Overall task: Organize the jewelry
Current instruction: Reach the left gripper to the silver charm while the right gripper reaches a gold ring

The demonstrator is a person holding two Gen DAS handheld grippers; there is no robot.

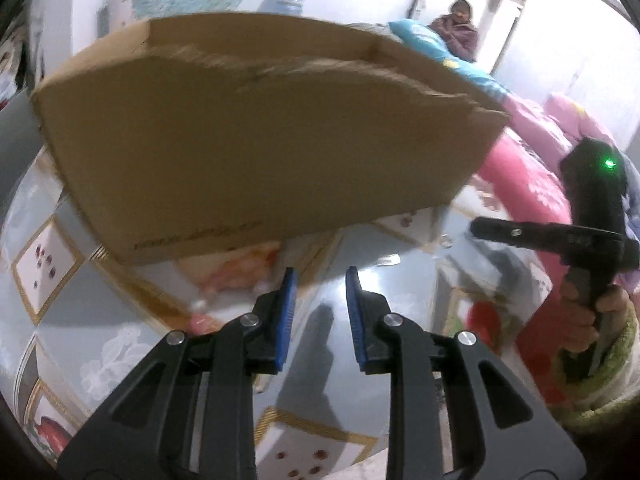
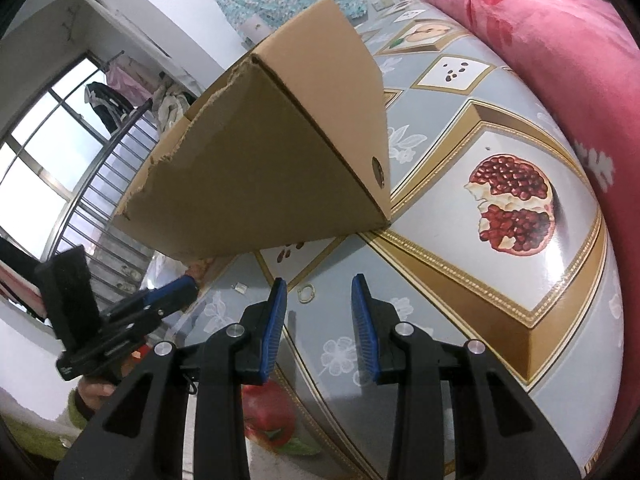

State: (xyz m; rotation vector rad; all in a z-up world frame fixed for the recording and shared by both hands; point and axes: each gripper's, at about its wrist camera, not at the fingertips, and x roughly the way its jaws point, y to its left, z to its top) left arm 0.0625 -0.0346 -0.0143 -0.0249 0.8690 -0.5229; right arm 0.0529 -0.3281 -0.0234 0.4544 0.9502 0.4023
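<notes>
An open cardboard box (image 1: 248, 136) with torn top edges stands on the patterned tablecloth (image 1: 120, 344); it also shows in the right wrist view (image 2: 264, 168). My left gripper (image 1: 320, 280) is open and empty, just in front of the box. My right gripper (image 2: 319, 286) is open and empty, near the box's corner. A small gold ring (image 2: 307, 294) lies on the cloth just ahead of the right gripper's left finger. A small pale square piece (image 2: 241, 288) lies to the ring's left. In the right wrist view the left gripper (image 2: 176, 290) shows at the left.
A pink flowered quilt (image 2: 560, 48) lies along the table's right side. In the left wrist view the right gripper (image 1: 480, 227) shows at the right. A person (image 1: 460, 28) sits in the background. A window with metal bars (image 2: 80, 184) is at the left.
</notes>
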